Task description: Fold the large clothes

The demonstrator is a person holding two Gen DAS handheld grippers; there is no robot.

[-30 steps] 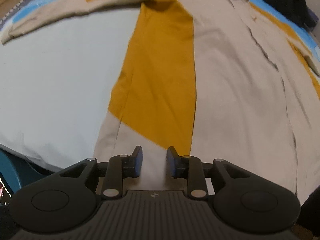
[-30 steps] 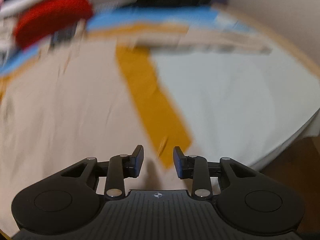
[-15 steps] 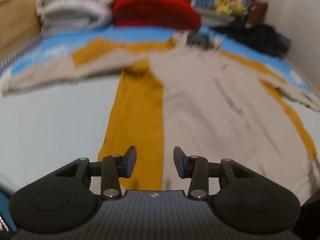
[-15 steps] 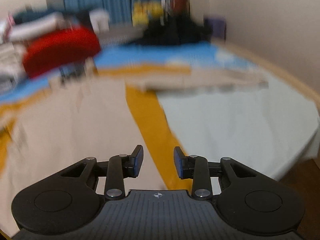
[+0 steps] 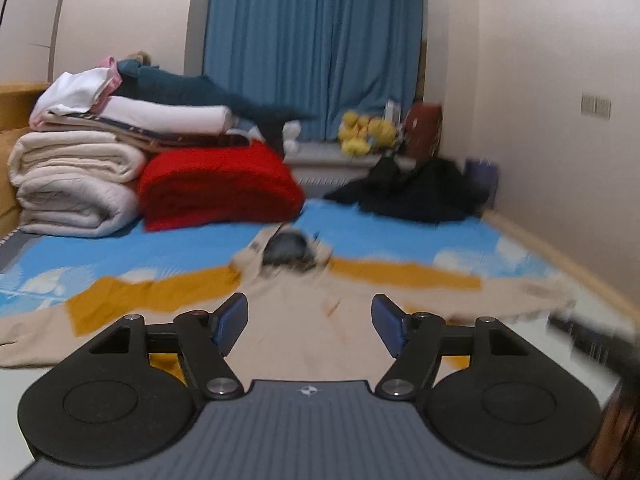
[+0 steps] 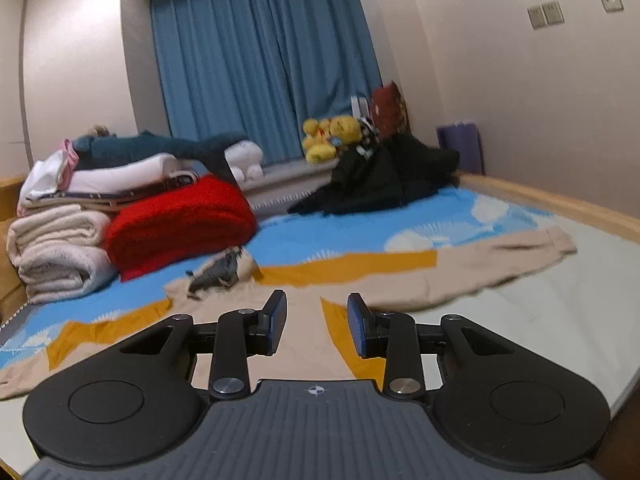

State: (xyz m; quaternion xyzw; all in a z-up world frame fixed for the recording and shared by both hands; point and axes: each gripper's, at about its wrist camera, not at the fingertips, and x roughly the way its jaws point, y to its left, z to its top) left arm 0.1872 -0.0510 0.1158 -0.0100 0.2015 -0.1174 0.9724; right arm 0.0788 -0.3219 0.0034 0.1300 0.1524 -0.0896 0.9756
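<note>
A large beige and mustard jacket [image 5: 304, 320] lies spread flat on the bed, sleeves stretched out to both sides, its dark-lined collar [image 5: 288, 250] at the far end. It also shows in the right wrist view [image 6: 304, 308]. My left gripper [image 5: 309, 326] is wide open and empty, low over the jacket's body. My right gripper [image 6: 316, 322] is open and empty, over the jacket's body near a mustard panel [image 6: 340, 336].
A red folded blanket [image 5: 216, 188], stacked beige and white bedding [image 5: 76, 176] and a dark heap of clothes [image 5: 416, 192] lie at the bed's far end on a blue sheet [image 5: 132, 252]. Blue curtains [image 5: 316, 48] and yellow plush toys [image 5: 364, 132] stand behind. A wall runs along the right.
Both grippers have tilted up from looking down at the jacket's lower body to looking along the bed. The left gripper's jaws have opened wider.
</note>
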